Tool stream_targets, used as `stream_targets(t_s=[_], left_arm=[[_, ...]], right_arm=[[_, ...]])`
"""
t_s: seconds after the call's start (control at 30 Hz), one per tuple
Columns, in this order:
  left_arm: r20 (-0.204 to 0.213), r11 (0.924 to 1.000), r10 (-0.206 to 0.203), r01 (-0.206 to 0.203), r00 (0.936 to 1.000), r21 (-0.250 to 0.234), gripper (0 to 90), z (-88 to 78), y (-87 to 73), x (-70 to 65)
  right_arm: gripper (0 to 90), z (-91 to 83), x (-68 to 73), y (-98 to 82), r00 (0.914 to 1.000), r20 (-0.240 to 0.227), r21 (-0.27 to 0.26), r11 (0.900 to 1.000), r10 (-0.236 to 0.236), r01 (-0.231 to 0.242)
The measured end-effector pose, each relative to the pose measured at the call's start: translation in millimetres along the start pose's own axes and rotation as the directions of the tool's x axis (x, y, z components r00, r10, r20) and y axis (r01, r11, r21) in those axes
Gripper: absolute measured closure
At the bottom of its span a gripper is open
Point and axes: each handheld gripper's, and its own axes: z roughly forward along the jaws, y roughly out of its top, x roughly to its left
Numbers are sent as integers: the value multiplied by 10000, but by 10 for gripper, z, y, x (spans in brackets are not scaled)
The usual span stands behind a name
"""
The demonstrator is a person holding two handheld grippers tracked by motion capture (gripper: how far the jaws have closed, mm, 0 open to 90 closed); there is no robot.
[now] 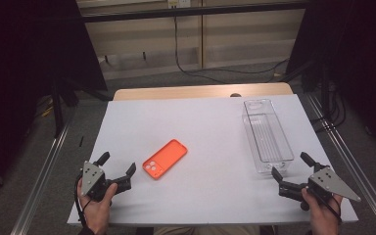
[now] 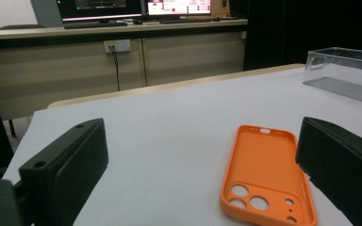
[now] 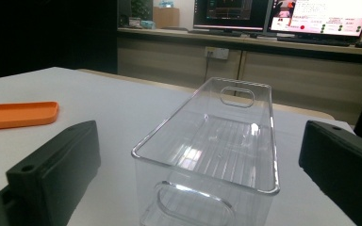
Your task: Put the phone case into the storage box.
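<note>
High view looks down on the table [image 1: 205,196]; both claw views skim it low, facing the far desk.

The phone case [image 1: 165,159] looks like soft matt orange plastic or silicone, smooth with no shine. The bin [image 1: 267,137] is clear hard plastic, glossy, with fine ribs along its floor catching reflections. The worktop [image 1: 200,132] has a flat matt white-grey sheet over it, with a pale wood edge at the far side. Gripper fingers [image 2: 68,165] are matt black plastic, slightly grainy.
</note>
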Motion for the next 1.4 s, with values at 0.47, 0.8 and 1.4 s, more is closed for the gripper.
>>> stream_targets(t_s=[0.47,0.8,1.4], left_arm=[[280,9998,42,-48,9996,214,30,29,9,-42],[833,9997,-46,27,9965,230,29,71,22,-117],[1700,9991,-162,92,9853,419,34,297,65,-181]], right_arm=[[0,-16,-19,-12,10000,-57,63,10000,28,-28],[0,-6,-14,-20,9998,-210,113,9999,52,-50],[0,4,10,-15,9997,-223,225,9997,-101,106]])
